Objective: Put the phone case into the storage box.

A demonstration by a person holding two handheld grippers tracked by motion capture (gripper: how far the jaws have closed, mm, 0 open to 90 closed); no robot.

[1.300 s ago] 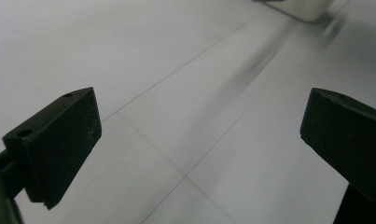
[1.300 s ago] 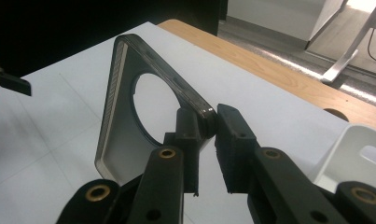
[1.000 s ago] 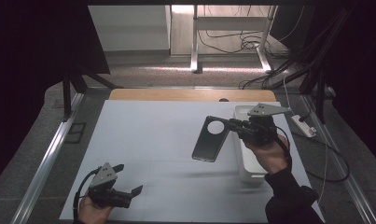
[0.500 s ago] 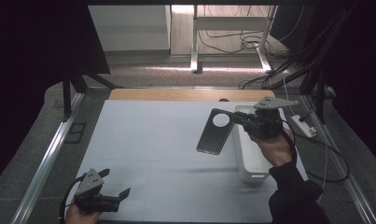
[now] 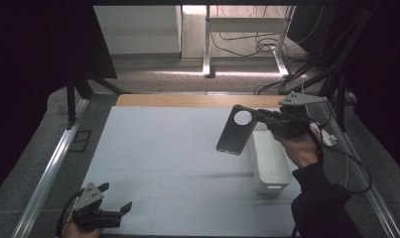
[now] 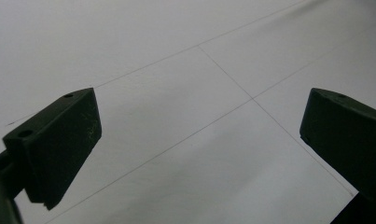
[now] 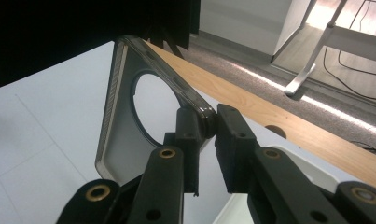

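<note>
Currently: right gripper [image 5: 258, 117] clamped on one corner of a dark phone case [image 5: 235, 130], near its round camera cut-out. Case held in the air, clear of the table [image 5: 167, 148], tilted, long axis running down and toward the person's side in the high view. Hangs just left of the white bin [image 5: 270, 161], over its far end; no contact with bin visible. Right gripper view: pads [image 7: 191, 127] pinching the case's [image 7: 125, 116] rounded rim from both sides, inner face of case turned toward the camera, light table surface seen through the cut-out. Wooden strip [image 7: 269, 116] at the table's far edge beyond the case; white bin rim [image 7: 311, 172] below the jaws.

Left gripper [image 5: 117, 208] low at the near left corner of the table, well apart from case and bin, pointing right across the white surface. Left gripper view: jaws spread wide, nothing between them, white table sheet with thin seam lines [image 6: 223, 70] beneath. Pads [image 6: 59, 140] not touching anything.

Grey three-cornered plate [image 5: 300, 99] visible on top of the right gripper; cable [image 5: 351, 163] trailing off toward the table's right edge.
</note>
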